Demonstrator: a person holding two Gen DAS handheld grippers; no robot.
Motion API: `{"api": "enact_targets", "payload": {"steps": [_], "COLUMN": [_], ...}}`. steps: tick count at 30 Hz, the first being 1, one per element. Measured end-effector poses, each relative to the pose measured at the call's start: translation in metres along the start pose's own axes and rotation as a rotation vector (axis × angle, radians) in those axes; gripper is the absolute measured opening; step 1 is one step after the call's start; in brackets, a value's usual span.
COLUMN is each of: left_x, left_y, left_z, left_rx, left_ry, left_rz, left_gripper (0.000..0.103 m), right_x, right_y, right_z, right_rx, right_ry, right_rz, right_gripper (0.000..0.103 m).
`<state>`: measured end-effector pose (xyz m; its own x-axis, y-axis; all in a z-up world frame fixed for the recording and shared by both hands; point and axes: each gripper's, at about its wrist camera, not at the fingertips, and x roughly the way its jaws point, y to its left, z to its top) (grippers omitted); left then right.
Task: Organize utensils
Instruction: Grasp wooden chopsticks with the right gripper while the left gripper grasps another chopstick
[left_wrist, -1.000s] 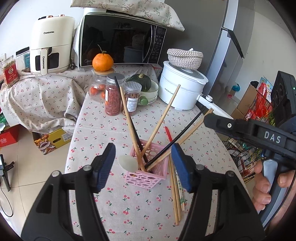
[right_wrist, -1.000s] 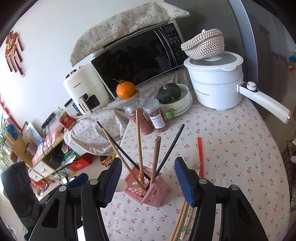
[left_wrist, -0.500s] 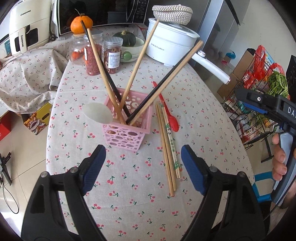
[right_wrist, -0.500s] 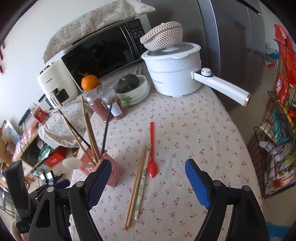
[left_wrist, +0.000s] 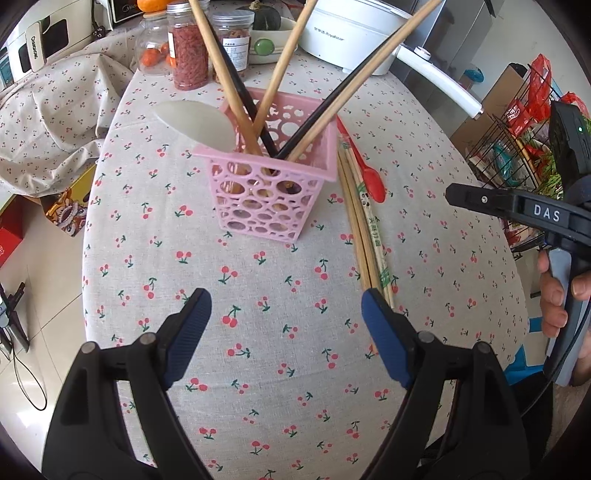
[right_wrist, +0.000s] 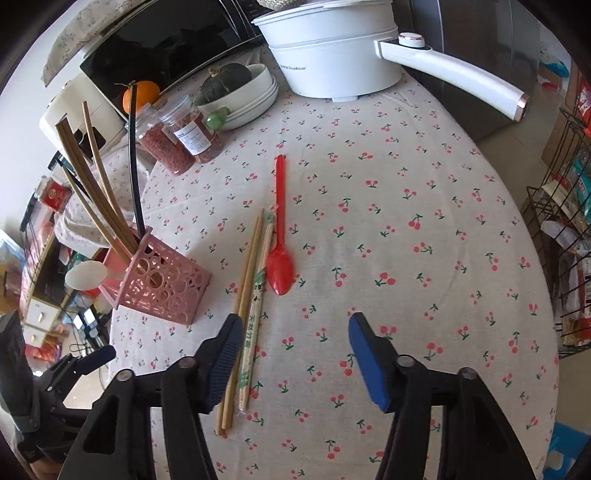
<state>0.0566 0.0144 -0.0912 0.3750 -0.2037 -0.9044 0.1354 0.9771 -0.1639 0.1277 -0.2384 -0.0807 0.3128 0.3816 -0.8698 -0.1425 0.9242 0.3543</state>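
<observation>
Ahead of the left gripper (left_wrist: 286, 306) stands the square pink plastic basket (left_wrist: 271, 192), its walls pierced with round holes, on the cherry-print tablecloth (left_wrist: 280, 354). Its ribbed blue pads stand wide apart with only cloth between them. In the basket lean three tan wooden chopsticks (left_wrist: 280, 70), two glossy black chopsticks (left_wrist: 255, 114) and one pale, smooth, oval-bowled plastic spoon (left_wrist: 195, 123).

Over to the right gripper (right_wrist: 295, 338): jaws closing, nothing between the pads, just cloth. Just left of its left pad lie two bare bamboo chopsticks (right_wrist: 245, 284) and one pair in a printed paper sleeve (right_wrist: 256, 306), side by side. Just ahead, slightly left of centre, lies one shiny red plastic spoon (right_wrist: 279, 258), bowl nearest the tool, touching the sleeve's edge.

Far ahead: one white electric pot (right_wrist: 332, 55) with a long handle, two clear jars of red contents (right_wrist: 177, 140), a dark green squash (right_wrist: 225, 79) in stacked white bowls, one orange, and a black microwave. A wire rack stands off to the right.
</observation>
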Motion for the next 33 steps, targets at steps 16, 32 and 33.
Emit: {"api": "enact_targets", "payload": {"steps": [16,32,33], "left_x": [-0.003,-0.002,-0.002], "left_y": [0.017,0.025,0.024], "left_z": [0.01,0.008,0.008], "left_rx": [-0.021,-0.032,-0.031], "left_ry": [-0.001,0.003,0.002], "left_rz": [-0.026,-0.034,-0.038], "left_gripper": [0.083,0.083,0.083], "right_x": [0.093,0.107,0.106], "right_y": [0.051,0.082,0.077], "right_z": [0.031,0.025,0.024], "right_rx": [0.017,-0.184,-0.163], "right_ry": [0.143,0.12,0.134], "right_rz": [0.094,-0.151,-0.124], "right_gripper": [0.01,0.008,0.007]}}
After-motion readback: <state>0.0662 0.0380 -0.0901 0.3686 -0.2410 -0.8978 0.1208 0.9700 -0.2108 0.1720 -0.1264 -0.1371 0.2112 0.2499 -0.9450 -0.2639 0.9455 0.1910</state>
